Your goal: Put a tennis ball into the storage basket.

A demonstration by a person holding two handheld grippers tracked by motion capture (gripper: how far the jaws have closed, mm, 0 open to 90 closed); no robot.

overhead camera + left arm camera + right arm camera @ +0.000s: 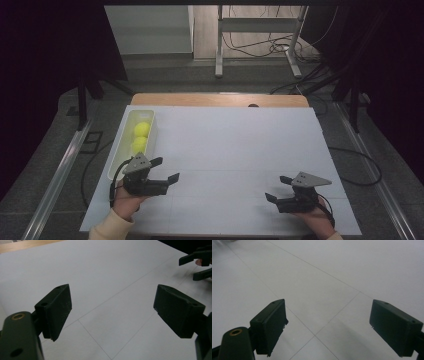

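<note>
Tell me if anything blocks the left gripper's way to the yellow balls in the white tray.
Nothing visible does. The left gripper sits open beside the near end of the white tray, with nothing between its jaws. The two yellow balls lie farther back inside the tray; its low wall is the one thing to clear.

High view overlooks table (235,145); claw views skim it.

Each hand carried a black gripper: the left gripper (167,169) and the right gripper (278,188) each bore a grey three-cornered plate on top and trailed a black cable behind. The jaws were blocky, matte black, with small screw holes; a brass-ringed hole sat beside one jaw. The person's left sleeve (111,227) was cream.
</note>
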